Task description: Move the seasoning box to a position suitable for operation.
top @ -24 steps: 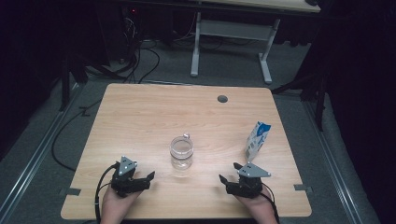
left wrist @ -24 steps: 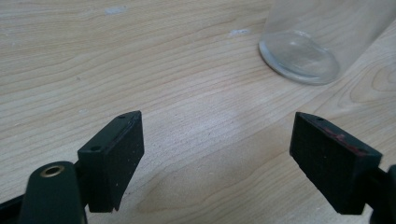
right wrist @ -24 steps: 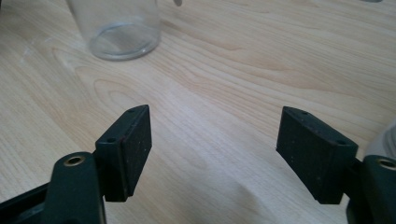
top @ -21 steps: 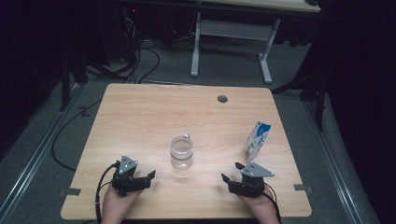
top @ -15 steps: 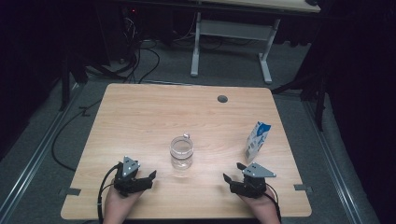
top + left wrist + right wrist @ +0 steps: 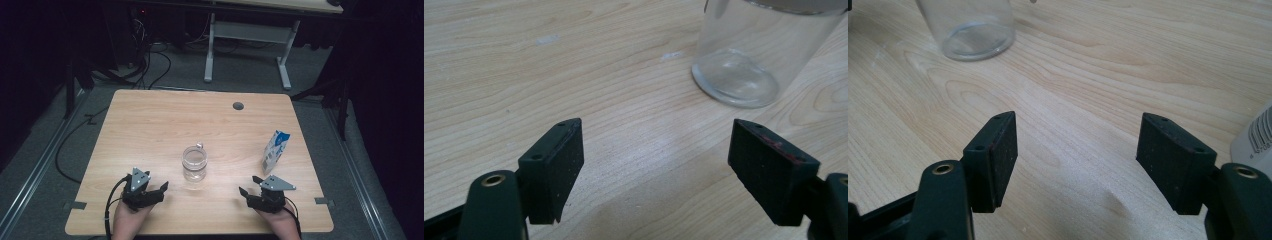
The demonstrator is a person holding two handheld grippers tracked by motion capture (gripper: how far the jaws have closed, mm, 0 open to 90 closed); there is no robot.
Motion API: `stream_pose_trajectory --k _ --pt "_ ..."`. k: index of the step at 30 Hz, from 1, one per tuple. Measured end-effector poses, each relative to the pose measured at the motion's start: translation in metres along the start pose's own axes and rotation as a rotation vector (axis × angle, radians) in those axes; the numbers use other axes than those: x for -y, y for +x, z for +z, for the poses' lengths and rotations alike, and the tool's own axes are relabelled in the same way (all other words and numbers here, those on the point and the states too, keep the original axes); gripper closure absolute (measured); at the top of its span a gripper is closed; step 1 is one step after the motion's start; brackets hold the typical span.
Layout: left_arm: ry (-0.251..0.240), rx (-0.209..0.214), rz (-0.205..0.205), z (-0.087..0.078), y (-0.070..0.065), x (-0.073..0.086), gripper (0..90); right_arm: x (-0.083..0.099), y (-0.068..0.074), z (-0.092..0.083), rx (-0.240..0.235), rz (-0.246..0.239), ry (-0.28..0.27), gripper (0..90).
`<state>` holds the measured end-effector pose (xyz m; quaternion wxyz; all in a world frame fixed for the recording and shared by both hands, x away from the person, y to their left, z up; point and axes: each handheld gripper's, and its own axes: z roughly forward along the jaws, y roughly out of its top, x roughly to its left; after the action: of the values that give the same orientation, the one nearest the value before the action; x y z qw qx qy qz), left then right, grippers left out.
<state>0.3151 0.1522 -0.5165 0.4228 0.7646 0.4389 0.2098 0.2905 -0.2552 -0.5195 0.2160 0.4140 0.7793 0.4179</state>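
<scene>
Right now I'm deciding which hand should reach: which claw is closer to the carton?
The right claw: the blue-and-white carton stands just beyond it, while the left claw sits past the glass jar.

Your table is matt pale wood grain; the jar is clear glossy glass; the carton looks like printed paperboard.

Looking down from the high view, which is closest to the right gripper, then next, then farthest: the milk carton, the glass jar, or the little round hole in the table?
From the right gripper:
1. White and blue milk carton, just beyond it, near the table's right edge.
2. Clear glass jar, toward the table's middle.
3. Small dark round hole, near the far edge.
</scene>
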Motion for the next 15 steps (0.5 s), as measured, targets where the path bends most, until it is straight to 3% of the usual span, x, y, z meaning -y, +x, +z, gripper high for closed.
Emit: stream_pose_trajectory --k 3,9,15 --pt "-0.018 0.003 -0.009 -0.002 -0.001 -0.001 25.9 0.002 -0.003 -0.004 0.009 -0.012 -0.01 33.0" --pt "-0.019 -0.014 0.013 -0.003 -0.008 -0.003 30.9 0.004 -0.01 -0.009 0.022 -0.011 -0.018 33.5" --pt "-0.005 0.03 -0.01 -0.003 -0.012 -0.012 33.5 0.004 -0.009 -0.008 0.004 -0.033 -0.004 35.8"
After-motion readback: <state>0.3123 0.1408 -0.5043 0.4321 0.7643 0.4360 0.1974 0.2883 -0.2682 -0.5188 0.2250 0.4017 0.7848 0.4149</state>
